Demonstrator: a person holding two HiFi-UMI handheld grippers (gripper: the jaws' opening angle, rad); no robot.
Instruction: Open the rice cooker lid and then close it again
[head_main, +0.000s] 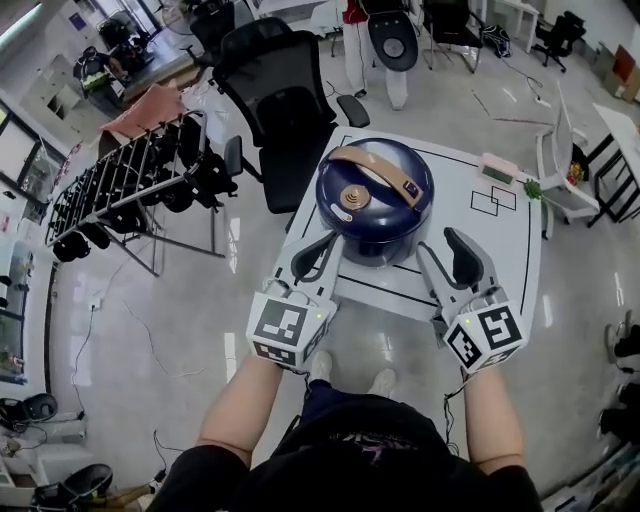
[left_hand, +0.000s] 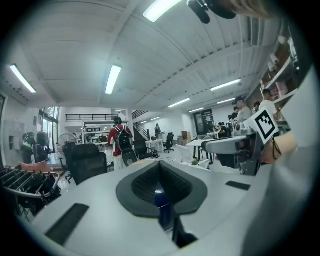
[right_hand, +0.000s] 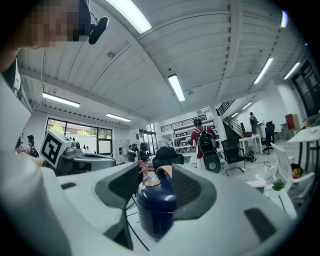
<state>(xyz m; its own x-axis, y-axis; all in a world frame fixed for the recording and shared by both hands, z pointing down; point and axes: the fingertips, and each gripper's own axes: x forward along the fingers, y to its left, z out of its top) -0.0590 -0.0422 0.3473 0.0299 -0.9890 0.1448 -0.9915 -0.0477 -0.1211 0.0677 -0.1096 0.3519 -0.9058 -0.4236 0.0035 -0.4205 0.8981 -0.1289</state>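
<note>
The dark blue rice cooker (head_main: 372, 200) stands on a white table (head_main: 500, 250), lid down, with a tan handle (head_main: 375, 170) lying across the lid and a bronze knob (head_main: 352, 197) on top. My left gripper (head_main: 315, 258) sits at the cooker's near left side with its jaws shut together and nothing in them. In the left gripper view only a sliver of the blue cooker (left_hand: 161, 202) shows past the gripper (left_hand: 161, 177). My right gripper (head_main: 447, 255) stands open to the cooker's near right. In the right gripper view the cooker (right_hand: 156, 205) stands beyond the open gripper (right_hand: 156, 170), untouched.
A black office chair (head_main: 280, 100) stands just behind the table. A metal rack (head_main: 130, 190) with dark items is on the left. A small pink thing (head_main: 497, 170) lies at the table's far right, near a white chair (head_main: 560, 180). A person (left_hand: 120, 137) with a backpack stands far off.
</note>
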